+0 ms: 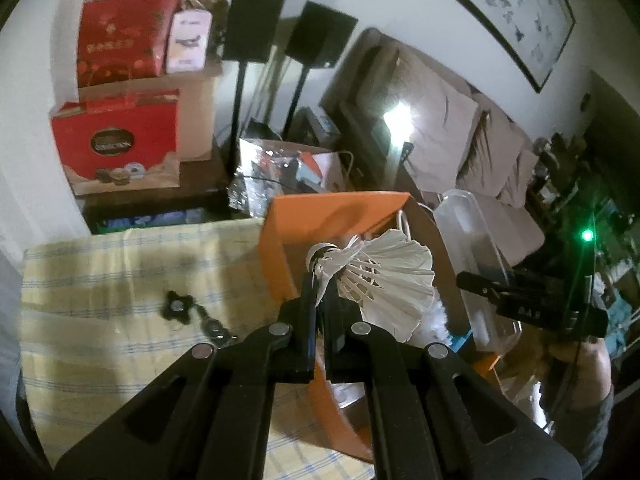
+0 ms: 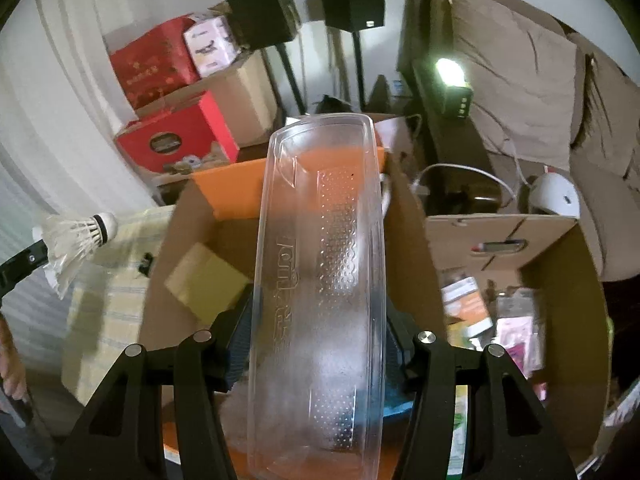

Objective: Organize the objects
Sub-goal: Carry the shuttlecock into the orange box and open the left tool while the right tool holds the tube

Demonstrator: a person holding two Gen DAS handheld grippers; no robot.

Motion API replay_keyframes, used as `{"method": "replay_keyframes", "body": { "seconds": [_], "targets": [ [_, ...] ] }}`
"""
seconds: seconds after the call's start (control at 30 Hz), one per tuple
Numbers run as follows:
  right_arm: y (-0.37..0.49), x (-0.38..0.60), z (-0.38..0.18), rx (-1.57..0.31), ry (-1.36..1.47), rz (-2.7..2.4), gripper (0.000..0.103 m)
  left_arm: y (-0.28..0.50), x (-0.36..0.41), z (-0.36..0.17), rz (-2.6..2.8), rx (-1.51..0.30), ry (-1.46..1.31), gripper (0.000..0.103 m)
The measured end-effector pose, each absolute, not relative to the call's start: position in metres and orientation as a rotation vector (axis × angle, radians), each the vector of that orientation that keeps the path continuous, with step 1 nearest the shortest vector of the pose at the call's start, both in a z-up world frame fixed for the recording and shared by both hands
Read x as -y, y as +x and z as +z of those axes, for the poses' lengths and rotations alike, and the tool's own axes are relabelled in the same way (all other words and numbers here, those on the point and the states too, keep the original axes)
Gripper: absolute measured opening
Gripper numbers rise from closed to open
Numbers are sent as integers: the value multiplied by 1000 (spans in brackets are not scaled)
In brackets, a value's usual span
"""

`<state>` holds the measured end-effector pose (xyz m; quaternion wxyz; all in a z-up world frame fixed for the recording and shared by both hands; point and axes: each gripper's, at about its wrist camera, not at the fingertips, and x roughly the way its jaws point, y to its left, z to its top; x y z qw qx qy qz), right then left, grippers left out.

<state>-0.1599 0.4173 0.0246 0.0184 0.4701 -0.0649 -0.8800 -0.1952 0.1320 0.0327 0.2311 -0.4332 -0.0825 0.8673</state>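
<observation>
My left gripper (image 1: 320, 280) is shut on a white feather shuttlecock (image 1: 384, 276) and holds it over the edge of an orange-flapped cardboard box (image 1: 320, 208). The shuttlecock also shows at the left of the right wrist view (image 2: 76, 240). My right gripper (image 2: 320, 312) is shut on a long clear plastic case (image 2: 320, 280) and holds it above the open box (image 2: 236, 192). The case also shows in the left wrist view (image 1: 464, 232), beside the shuttlecock. A yellow-green packet (image 2: 206, 280) lies inside the box.
A yellow checked cloth (image 1: 120, 280) covers the table, with a black keyring (image 1: 192, 312) on it. Red gift boxes (image 1: 116, 136) are stacked at the back left. Two black speakers on stands (image 1: 256, 24) stand behind. A second cardboard box (image 2: 520, 248) holds packets at right.
</observation>
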Motion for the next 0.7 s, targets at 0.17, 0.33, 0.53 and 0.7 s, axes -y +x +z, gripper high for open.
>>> {"method": "replay_keyframes", "body": {
  "seconds": [0.17,0.33,0.53,0.7],
  "targets": [
    [-164,-438,13,258,1530,-2748,56,-201,-158,19,2368,216,-1211,3],
    [-169,-452,-12,414,1598,-2724,57,-200,-178,7,2345,191,-1235,3],
    [-178,-457,-32,529,1658,-2702,59,-199,-190,2,2336,163,-1242,3],
    [-176,-459,-33,554,1657,-2733,68,-201,-193,1,2332,142,-1249,3]
  ]
}}
